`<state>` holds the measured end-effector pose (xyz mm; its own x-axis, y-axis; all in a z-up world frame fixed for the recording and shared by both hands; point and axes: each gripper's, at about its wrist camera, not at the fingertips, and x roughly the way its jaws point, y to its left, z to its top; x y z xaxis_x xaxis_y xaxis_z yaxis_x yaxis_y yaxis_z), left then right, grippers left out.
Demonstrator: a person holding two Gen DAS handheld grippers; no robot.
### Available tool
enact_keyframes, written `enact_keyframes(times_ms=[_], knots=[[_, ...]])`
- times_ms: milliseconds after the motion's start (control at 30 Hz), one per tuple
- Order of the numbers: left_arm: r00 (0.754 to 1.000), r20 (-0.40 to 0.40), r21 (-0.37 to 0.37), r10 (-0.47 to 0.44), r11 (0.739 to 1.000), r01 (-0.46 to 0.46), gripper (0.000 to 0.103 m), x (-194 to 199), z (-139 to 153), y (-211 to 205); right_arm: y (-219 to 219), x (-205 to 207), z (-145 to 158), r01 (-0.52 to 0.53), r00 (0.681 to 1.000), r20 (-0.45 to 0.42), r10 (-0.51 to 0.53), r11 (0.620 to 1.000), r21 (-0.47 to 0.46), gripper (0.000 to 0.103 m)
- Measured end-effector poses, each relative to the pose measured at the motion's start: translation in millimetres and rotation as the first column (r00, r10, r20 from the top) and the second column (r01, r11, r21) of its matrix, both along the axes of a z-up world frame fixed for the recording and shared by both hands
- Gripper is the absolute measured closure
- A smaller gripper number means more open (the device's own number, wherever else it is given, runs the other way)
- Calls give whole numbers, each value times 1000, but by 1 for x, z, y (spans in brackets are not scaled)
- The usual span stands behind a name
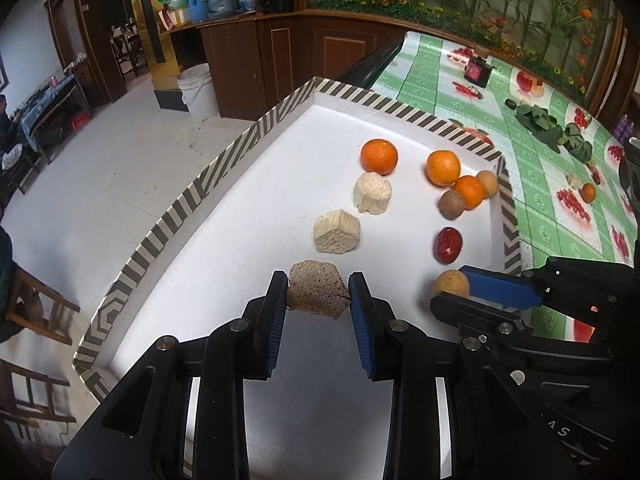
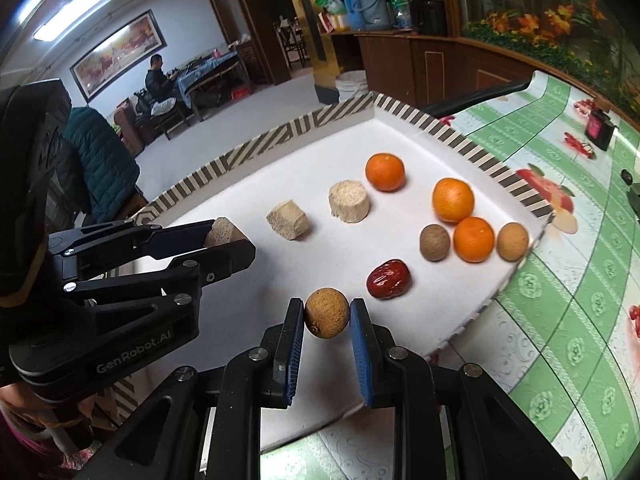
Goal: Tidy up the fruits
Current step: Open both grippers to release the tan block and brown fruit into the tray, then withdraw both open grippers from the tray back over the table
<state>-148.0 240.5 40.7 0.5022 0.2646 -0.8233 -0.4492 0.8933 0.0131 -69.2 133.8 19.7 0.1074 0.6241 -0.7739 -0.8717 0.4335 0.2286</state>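
Pinching a brown chunk (image 1: 317, 290) between its pads, the left gripper (image 1: 318, 294) is hovering over the striped tray (image 1: 192, 194); beside it the right gripper (image 2: 327, 320) is clamping a round longan (image 2: 327, 319) near the red date (image 2: 388, 279), oranges (image 2: 453, 200) lying beyond.

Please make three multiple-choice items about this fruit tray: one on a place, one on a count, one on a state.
1. Where does the red date lie?
A. on the white tray floor
B. on the green tablecloth
C. in a hand-held gripper

2. How many oranges lie in the tray?
A. one
B. three
C. five

3. What does the right hand-held gripper do?
A. stands open, empty
B. grips an orange
C. grips a round brown fruit

Answers: 1 A, the date rests on the white floor; 2 B, three oranges show; 3 C, both pads touch the fruit.
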Motion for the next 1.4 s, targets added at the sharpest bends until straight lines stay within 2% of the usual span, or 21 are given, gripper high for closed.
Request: enact_keyframes(times_ms=[200, 333, 367, 567, 867, 967, 1267, 1400], knots=[[1000, -17, -16, 14, 1000, -14, 72, 3, -7, 4, 5, 2, -5, -11, 1000, -10, 11, 1000, -6, 81], [1000, -17, -15, 26, 1000, -26, 51, 1, -7, 6, 7, 1, -6, -14, 1000, 7, 14, 1000, -20, 80], [999, -12, -19, 30, 999, -30, 49, 1, -7, 7, 8, 0, -6, -16, 1000, 10, 16, 1000, -21, 80], [999, -9, -6, 54, 999, -54, 49, -2, -4, 12, 1, -1, -2, -10, 1000, 2, 10, 1000, -4, 80], [998, 37, -15, 56, 998, -56, 49, -2, 8, 5, -21, -4, 21, 57, 995, 77, -60, 998, 37, 80], [997, 55, -17, 51, 999, -50, 49, 0, 14, -1, -30, -5, 29, 99, 986, 132, -103, 994, 34, 80], [997, 82, -32, -6, 999, 9, 49, 15, 22, -31, -69, 8, 32, 202, 962, 183, -201, 979, 18, 80], [995, 84, -38, -52, 998, 55, 49, 26, 23, -51, -91, 19, 33, 279, 936, 226, -271, 960, -4, 80]])
